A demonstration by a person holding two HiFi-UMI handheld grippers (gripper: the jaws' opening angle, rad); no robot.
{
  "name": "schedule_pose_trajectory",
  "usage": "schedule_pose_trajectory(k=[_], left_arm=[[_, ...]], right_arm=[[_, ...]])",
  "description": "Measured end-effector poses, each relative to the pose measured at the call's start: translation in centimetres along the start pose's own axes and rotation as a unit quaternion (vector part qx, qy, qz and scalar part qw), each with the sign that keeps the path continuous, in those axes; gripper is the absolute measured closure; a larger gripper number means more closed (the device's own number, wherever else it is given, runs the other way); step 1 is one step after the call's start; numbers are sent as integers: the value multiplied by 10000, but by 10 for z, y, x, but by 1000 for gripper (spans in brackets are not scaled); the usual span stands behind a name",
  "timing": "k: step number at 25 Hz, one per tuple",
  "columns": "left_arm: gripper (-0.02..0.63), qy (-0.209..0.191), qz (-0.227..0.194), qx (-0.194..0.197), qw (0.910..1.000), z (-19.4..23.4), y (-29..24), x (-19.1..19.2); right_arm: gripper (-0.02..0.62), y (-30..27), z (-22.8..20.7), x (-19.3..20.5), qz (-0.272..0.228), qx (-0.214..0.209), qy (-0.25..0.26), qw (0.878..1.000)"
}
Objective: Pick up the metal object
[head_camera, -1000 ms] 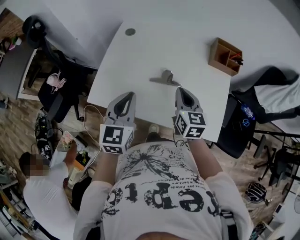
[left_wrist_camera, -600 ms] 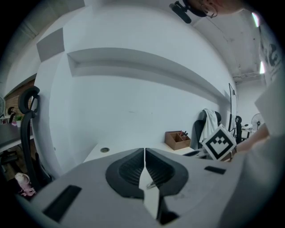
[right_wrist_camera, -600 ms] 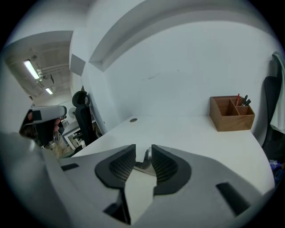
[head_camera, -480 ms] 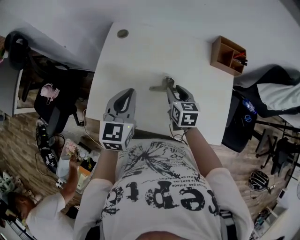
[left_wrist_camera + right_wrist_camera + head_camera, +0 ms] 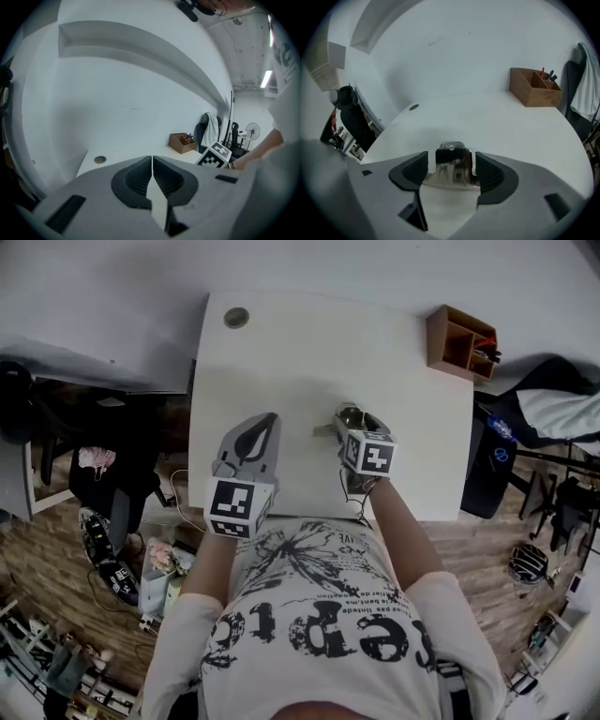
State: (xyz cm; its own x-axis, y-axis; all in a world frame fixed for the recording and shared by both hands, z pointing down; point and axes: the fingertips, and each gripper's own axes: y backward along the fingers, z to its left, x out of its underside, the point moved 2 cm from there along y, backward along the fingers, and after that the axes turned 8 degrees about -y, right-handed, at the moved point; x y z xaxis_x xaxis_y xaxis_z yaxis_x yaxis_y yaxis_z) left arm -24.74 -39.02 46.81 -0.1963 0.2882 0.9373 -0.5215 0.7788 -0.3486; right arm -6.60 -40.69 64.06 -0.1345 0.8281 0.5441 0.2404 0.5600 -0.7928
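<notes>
The metal object (image 5: 343, 415), a shiny handle-like piece, lies on the white desk (image 5: 309, 343) near its front edge. My right gripper (image 5: 354, 421) reaches over it. In the right gripper view the metal object (image 5: 453, 165) sits between the two dark pads (image 5: 490, 171), with a narrow gap on each side; the jaws are opening. My left gripper (image 5: 257, 435) hovers over the desk to the left of the object, shut and holding nothing, its jaws (image 5: 152, 164) pressed together in the left gripper view.
A wooden organiser (image 5: 461, 341) with pens stands at the desk's far right corner. A round cable grommet (image 5: 236, 318) is set in the far left corner. An office chair with a garment (image 5: 548, 418) stands to the right of the desk, and clutter lies on the floor at left.
My right gripper has moved forward over the metal object, and its jaws have gone from shut to spread around it. The left gripper has stayed shut in about the same place.
</notes>
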Motion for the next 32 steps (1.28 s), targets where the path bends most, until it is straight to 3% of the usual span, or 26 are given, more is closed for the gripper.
schedule_pose_trajectory(k=[10,22,27,32], left_arm=[[595,-40,127,279,9995,42,-16,12],[595,-28,76,415,9991,45,-10,7],[595,-61,-6,308,9995,41,-2,-1],[595,-181,-197,193,9995,32,5,-18]], right_arm=[[295,-30,-8,9,604,957,15,9936],[313,-25,0,8,643,865,72,9941],[313,-3,13,-9,246,619,117,9977],[314,40,36,-50,-788,275,657,9943]])
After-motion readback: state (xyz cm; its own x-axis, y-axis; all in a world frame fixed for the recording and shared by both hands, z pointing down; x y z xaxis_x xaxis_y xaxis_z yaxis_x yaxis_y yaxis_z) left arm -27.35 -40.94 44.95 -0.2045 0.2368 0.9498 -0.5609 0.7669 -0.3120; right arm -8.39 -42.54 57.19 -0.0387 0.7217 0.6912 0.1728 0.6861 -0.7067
